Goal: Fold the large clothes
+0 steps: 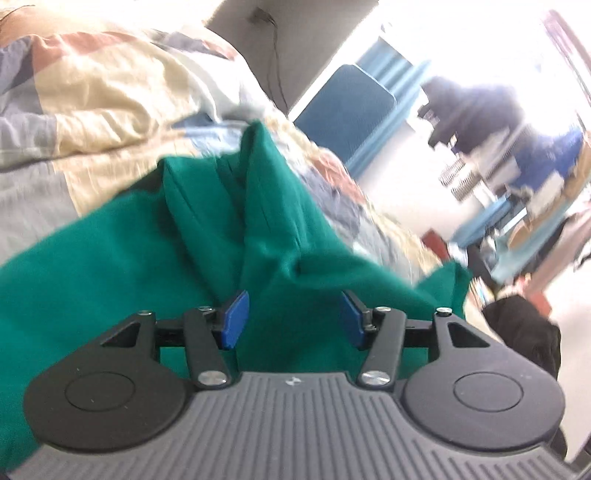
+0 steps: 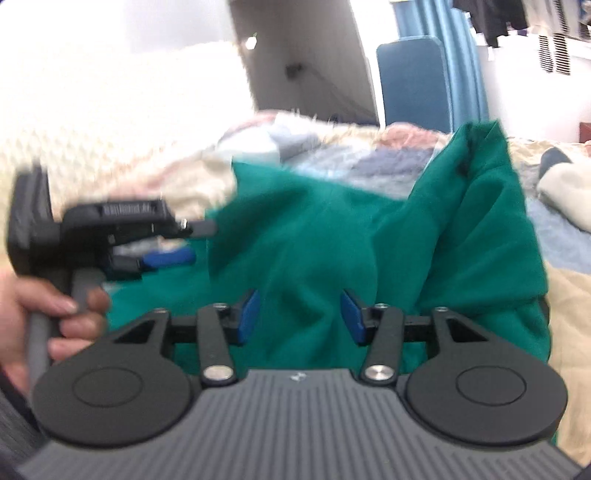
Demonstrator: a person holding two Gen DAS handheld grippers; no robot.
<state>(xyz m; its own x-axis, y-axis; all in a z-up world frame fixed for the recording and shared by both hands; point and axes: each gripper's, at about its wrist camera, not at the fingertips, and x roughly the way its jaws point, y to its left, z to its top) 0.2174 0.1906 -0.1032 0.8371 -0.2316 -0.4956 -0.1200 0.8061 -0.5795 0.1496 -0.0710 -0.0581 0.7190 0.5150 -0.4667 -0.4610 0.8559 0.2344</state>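
A large green garment (image 1: 122,258) lies crumpled on a patchwork quilt, with a raised fold (image 1: 266,177) running away from me. My left gripper (image 1: 294,319) hovers over it, blue pads (image 1: 236,319) apart, cloth beneath and between them but not pinched. In the right wrist view the same green garment (image 2: 314,236) bunches up toward the right (image 2: 480,177). My right gripper (image 2: 300,317) stands open just above it. The left gripper (image 2: 199,240), held by a hand (image 2: 55,317), shows at the left edge of the cloth.
The patchwork quilt (image 1: 92,103) covers the bed (image 2: 369,158). A white cloth (image 2: 565,199) lies at the right. A blue padded panel (image 1: 343,107) and blue curtain (image 2: 461,66) stand behind. A black item (image 1: 524,332) sits beside the bed; clothes (image 2: 517,18) hang above.
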